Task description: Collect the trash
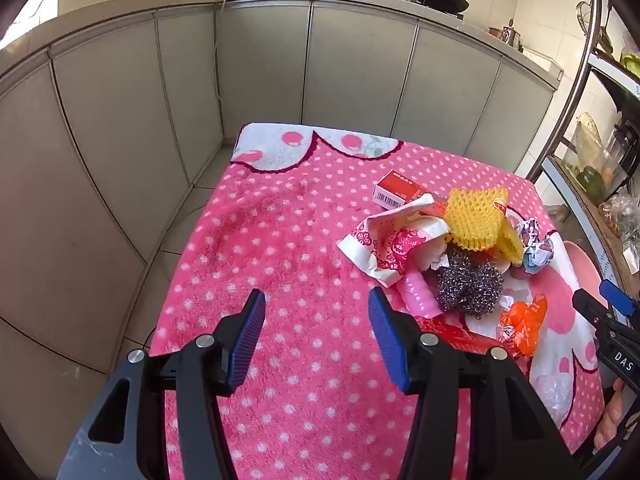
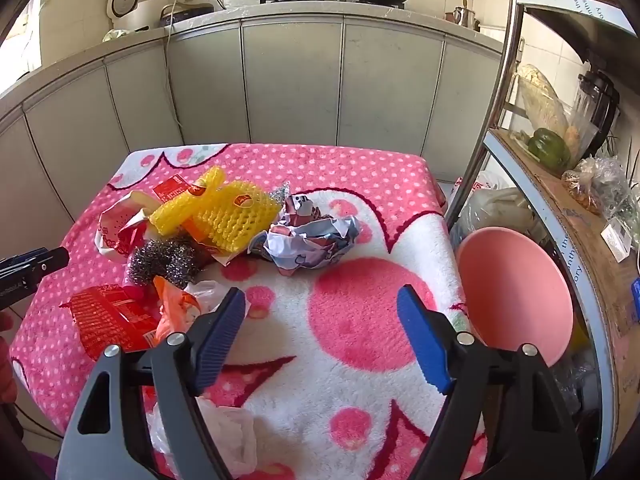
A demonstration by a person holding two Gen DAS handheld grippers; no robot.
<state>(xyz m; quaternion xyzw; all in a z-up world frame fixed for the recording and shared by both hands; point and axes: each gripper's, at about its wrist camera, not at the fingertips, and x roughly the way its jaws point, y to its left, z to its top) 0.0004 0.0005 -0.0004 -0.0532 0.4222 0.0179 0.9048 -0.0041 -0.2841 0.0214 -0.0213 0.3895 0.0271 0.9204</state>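
A heap of trash lies on the pink dotted blanket (image 1: 280, 248) (image 2: 360, 312): yellow foam netting (image 1: 478, 216) (image 2: 224, 212), a steel scourer (image 1: 468, 284) (image 2: 164, 262), crumpled paper (image 2: 312, 240) (image 1: 536, 250), an orange wrapper (image 1: 524, 322) (image 2: 178, 312), a red packet (image 2: 108, 320), a red box (image 1: 398, 190) and a patterned paper bag (image 1: 384, 246) (image 2: 116, 228). My left gripper (image 1: 316, 336) hangs open over bare blanket, left of the heap. My right gripper (image 2: 322, 336) is open above the blanket, right of the orange wrapper; nothing sits between either pair of pads.
A pink bowl (image 2: 516, 296) sits off the blanket's right edge, beside a metal shelf rack (image 2: 560, 152) with a green pepper and bags. Grey kitchen cabinets (image 1: 260, 72) stand behind. A clear plastic bag (image 2: 232, 436) lies at the near edge under my right gripper.
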